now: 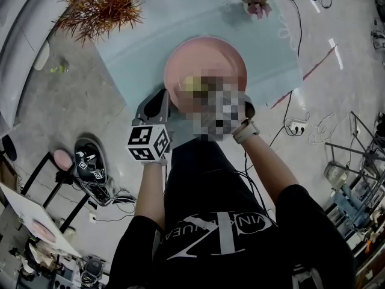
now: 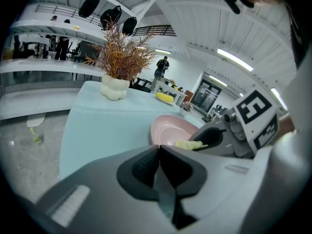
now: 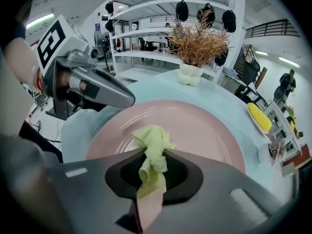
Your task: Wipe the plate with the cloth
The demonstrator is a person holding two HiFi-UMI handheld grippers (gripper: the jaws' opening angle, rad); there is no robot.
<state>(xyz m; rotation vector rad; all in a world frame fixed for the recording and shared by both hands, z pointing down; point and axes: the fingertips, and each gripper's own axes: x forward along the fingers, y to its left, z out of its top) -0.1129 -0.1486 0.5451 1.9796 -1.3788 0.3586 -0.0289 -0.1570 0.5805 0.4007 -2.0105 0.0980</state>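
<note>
right gripper (image 3: 155, 152) jaws clamped on yellow cloth (image 3: 154, 143). cloth bunched into a strip, long axis running forward out of the jaws, crumpled end resting on near part of pink plate (image 3: 204, 130). plate flat on pale blue table (image 1: 138, 47). left gripper (image 2: 160, 149) jaws closed together, empty, tip at plate's near-left rim. both forearms (image 1: 150, 191) reach forward and down.

Table (image 1: 180, 17) with pink plate (image 1: 207, 50), dried plant (image 1: 102, 5)
</note>
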